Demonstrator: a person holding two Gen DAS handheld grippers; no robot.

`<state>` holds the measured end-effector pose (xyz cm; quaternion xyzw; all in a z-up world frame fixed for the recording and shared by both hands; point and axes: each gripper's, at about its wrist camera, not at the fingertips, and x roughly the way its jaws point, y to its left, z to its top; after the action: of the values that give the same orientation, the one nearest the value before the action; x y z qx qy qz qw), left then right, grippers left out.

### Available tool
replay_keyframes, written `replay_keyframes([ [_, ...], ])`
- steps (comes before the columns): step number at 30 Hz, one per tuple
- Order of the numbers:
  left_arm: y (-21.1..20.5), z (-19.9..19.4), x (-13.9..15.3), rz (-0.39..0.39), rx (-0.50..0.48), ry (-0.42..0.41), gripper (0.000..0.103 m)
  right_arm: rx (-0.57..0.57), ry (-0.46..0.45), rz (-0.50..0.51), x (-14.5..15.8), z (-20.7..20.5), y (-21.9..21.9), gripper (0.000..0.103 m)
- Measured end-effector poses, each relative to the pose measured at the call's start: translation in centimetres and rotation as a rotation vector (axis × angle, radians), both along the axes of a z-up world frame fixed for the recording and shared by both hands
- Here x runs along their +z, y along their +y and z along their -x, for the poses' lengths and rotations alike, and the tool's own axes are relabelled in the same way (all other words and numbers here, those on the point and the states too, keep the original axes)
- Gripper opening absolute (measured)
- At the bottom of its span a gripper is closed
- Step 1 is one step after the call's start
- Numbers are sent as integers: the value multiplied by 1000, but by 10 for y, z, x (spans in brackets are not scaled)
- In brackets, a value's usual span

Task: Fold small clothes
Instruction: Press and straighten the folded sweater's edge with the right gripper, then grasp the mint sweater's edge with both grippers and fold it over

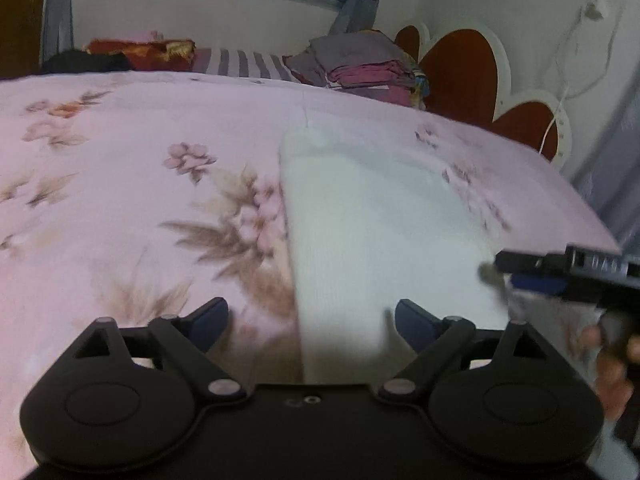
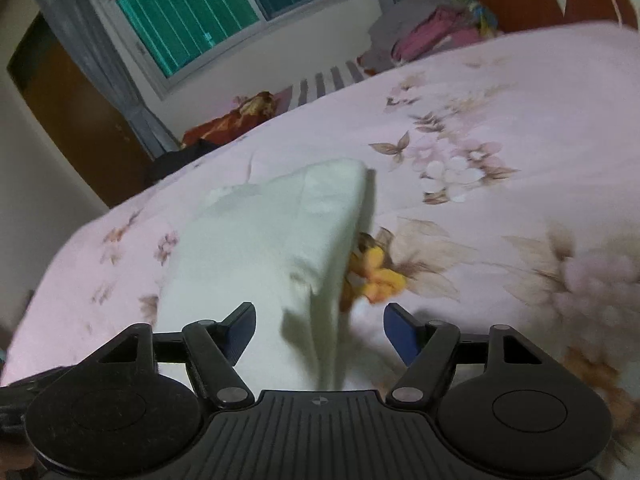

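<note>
White cloth, a small garment (image 1: 380,224), lies on the pink floral bedspread (image 1: 132,184) straight ahead of my left gripper (image 1: 311,322), and its long left edge runs from between my fingertips away toward the headboard side. That left gripper stands wide open with nothing in it; one blue pad (image 1: 208,320) sits over bare bedspread and the other over the white fabric. To my left the bedspread stretches broad and flat as far as a dark garment (image 1: 86,62) and a red-and-gold cushion (image 1: 140,50) near the window wall. On the right the bed's edge falls away close to the cloth, and the right gripper (image 1: 532,276) comes in there at the cloth's right side. From the right wrist view the same garment (image 2: 256,248) is heaped up in a soft ridge directly before my right gripper (image 2: 320,334), its near end dropping between the spread fingers. That gripper is open too, and I cannot tell whether either pad touches the fabric. An orange-yellow printed patch (image 2: 376,276) peeks out under the cloth's right edge. Right of it the bedspread lies open. A stack of folded clothes (image 1: 360,66) sits at the far end by the red headboard (image 1: 464,64).
</note>
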<state>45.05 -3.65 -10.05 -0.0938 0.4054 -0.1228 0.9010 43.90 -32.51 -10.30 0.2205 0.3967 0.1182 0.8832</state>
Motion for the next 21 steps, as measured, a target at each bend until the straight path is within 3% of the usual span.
replay_keyframes([
  [6,3,-37,-13,80,28,73,80,45,78,-38,-22,-48,6,71],
  [8,5,-41,-14,99,19,77,77,69,58,-11,-26,-50,0,64],
  [15,16,-57,-26,226,11,109,75,47,111,-184,-34,-55,-25,60],
  [21,16,-70,-28,263,7,127,73,59,124,-279,-27,-69,-32,60],
])
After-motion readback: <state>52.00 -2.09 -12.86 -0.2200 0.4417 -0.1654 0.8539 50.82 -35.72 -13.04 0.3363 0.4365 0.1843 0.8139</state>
